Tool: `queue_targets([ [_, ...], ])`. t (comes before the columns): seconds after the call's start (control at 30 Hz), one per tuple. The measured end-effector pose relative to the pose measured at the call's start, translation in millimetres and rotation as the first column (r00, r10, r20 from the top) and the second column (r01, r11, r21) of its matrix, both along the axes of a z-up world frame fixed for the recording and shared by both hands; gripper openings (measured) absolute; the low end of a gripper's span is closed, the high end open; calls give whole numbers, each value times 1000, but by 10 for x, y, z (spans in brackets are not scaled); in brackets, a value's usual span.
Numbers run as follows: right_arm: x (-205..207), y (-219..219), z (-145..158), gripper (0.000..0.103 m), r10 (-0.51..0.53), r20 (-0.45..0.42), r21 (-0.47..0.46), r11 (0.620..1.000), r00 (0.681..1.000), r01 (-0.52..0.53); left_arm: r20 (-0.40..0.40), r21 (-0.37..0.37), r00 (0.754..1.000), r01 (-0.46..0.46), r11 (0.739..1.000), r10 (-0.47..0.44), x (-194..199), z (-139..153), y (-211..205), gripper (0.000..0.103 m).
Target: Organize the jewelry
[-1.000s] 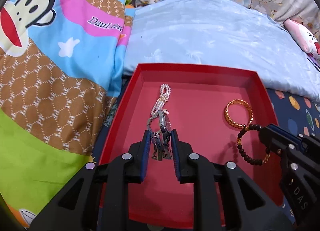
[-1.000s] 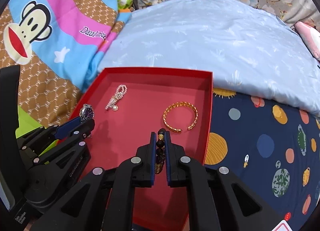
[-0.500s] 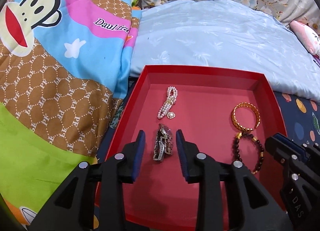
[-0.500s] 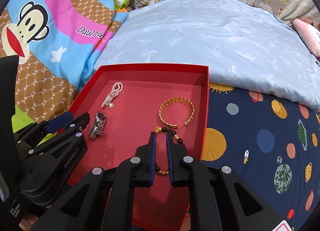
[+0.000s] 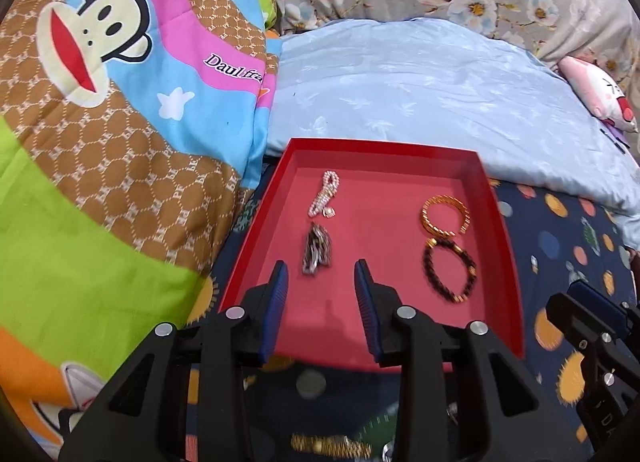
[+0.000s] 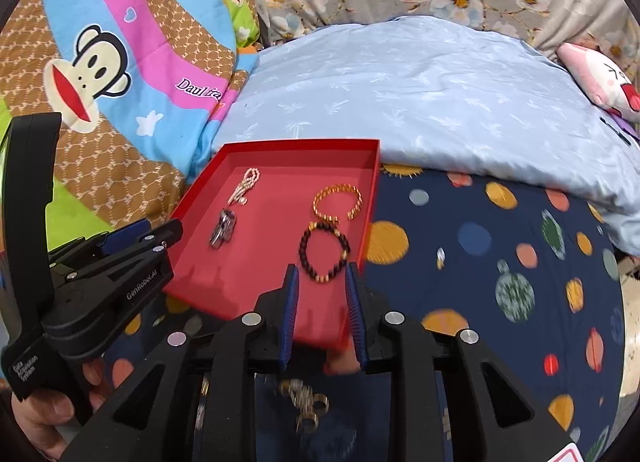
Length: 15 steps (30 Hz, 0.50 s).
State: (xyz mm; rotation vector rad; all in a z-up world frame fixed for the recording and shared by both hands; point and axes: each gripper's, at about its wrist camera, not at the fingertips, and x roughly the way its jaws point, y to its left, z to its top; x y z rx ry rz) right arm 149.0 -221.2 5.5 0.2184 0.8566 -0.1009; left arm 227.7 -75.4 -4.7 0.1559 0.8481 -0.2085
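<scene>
A red tray [image 5: 384, 144] lies on the bed. In it are a pearl bracelet [image 5: 326, 198], a silver watch [image 5: 316, 248], a gold bangle [image 5: 443, 214] and a dark bead bracelet [image 5: 450, 268]. My left gripper [image 5: 320, 282] is open and empty, drawn back over the tray's near edge, with the watch just ahead of it. My right gripper [image 6: 320, 282] hovers at the tray's near right corner with its jaws opening and nothing between them. The bead bracelet [image 6: 324, 254] lies flat just beyond its tips. More jewelry, blurred, lies on the sheet under the grippers: a gold band [image 5: 332, 444] and metal pieces [image 6: 304, 402].
A monkey-print quilt [image 5: 120, 122] rises at the left. A light blue pillow [image 5: 400, 82] lies behind the tray, and a pink plush toy [image 5: 596, 94] sits at the far right. The navy planet-print sheet [image 6: 500, 262] spreads out to the right. A hand [image 6: 48, 414] holds the left gripper's handle.
Both grippers let go, the left of the watch and the right of the bead bracelet, and both opened. They then drew back and up toward the tray's near edge, and both pieces stay in the tray.
</scene>
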Motion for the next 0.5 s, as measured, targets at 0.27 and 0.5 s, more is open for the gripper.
queue_targets([
  [0.27, -542, 127, 28, 26, -8, -8, -20, 1000, 1000, 8, -5, -12, 1000, 16, 1000, -16, -476, 117, 135, 36],
  [0.5, -891, 191, -18, 26, -13, -27, -15, 1000, 1000, 13, -19, -13, 1000, 16, 1000, -16, -793, 99, 277, 36],
])
